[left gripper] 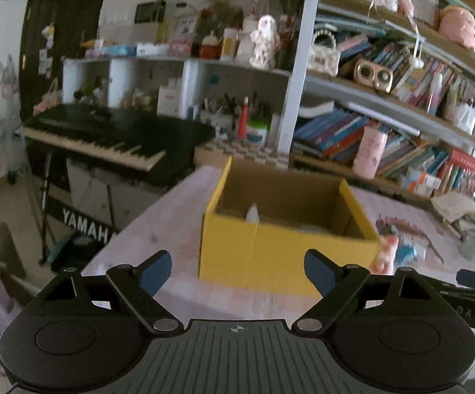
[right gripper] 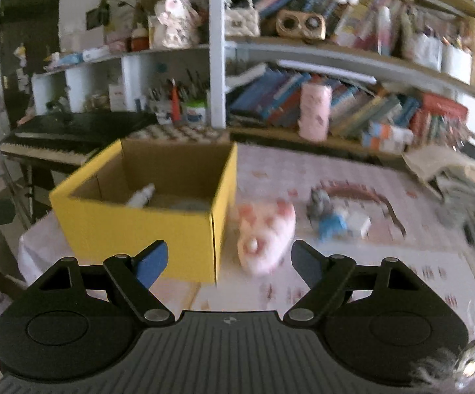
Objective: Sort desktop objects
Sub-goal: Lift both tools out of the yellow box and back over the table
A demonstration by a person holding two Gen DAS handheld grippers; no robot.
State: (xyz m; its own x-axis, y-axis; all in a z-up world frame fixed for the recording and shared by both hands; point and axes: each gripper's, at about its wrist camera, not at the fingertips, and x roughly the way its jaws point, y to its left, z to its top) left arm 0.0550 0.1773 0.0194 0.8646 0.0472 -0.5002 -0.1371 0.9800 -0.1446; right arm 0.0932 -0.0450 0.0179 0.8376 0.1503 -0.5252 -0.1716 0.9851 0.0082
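While both views are being blurred by motion, the left gripper (left gripper: 237, 271) and the right gripper (right gripper: 229, 262) are being held wide apart with nothing between their blue pads. A yellow cardboard box (right gripper: 145, 210) is being seen on the pink-patterned table (right gripper: 336, 170), with a white bottle-like object (right gripper: 141, 197) lying inside. Just beside the box's right wall, a pink plush toy (right gripper: 265, 236) is being shown, and a small blue and grey cluster (right gripper: 332, 216) is lying near it.

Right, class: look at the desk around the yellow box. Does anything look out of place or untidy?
Yes. A pink plush toy lies tipped on the tablecloth beside the yellow box, with a small blue and grey clutter further right. Only a white item shows in the box.
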